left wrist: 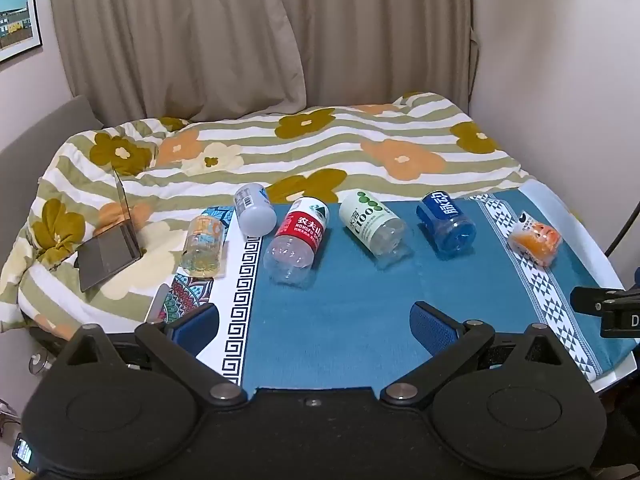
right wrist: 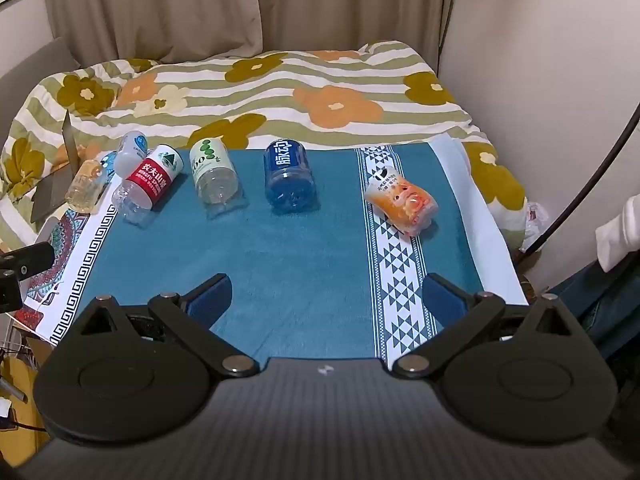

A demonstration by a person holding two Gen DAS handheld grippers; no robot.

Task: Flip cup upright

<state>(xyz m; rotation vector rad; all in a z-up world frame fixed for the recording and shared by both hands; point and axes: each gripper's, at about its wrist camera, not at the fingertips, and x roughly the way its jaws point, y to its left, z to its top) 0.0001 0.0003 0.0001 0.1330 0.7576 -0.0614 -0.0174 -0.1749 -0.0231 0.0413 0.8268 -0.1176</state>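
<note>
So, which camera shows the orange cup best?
The right wrist view: the orange cup lies on its side, near and in full view. In the left wrist view it sits far right, smaller and more distorted.

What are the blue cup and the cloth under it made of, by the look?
Blue cup: probably thin clear-blue plastic, glossy; the cloth shows through its ribbed base, and a printed label wraps it. Teal cloth: looks like woven fabric, matte, with a fine texture and a printed triangle band.
</note>
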